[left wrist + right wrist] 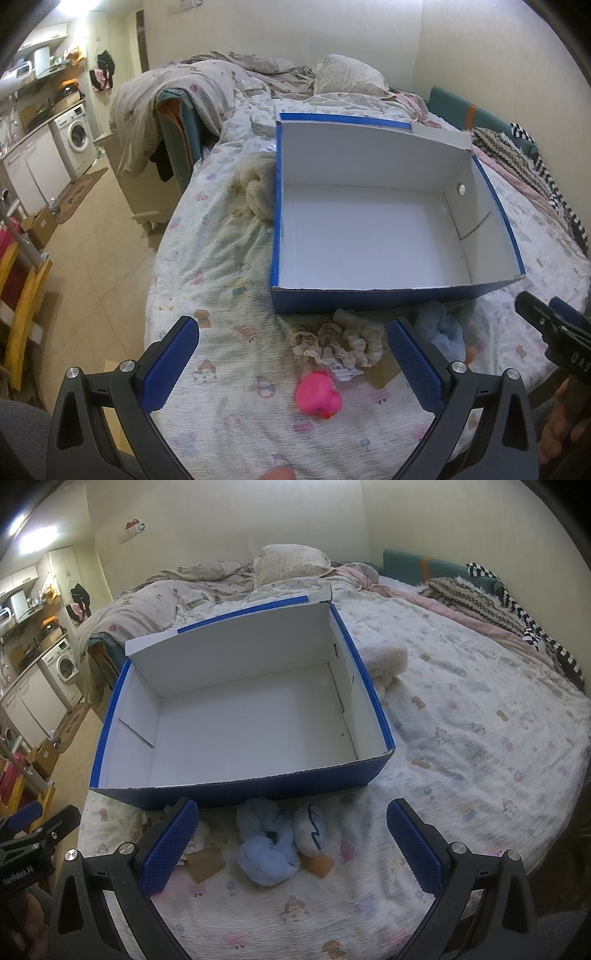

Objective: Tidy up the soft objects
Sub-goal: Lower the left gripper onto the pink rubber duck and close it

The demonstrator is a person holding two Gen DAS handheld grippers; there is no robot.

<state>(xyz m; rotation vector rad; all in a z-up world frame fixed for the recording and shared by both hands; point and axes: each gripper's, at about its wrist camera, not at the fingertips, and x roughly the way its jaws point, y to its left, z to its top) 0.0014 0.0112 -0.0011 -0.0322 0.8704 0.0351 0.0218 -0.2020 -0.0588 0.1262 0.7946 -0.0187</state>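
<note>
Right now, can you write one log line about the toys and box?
box: empty | pink duck: on bed, ungrabbed | blue fluffy toy: on bed by box | left tongs: open | right tongs: open

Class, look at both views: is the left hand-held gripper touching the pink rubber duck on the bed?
Apart. The left wrist view shows the open left hand-held gripper with the pink duck lying between its fingers, bedsheet visible on both sides.
</note>
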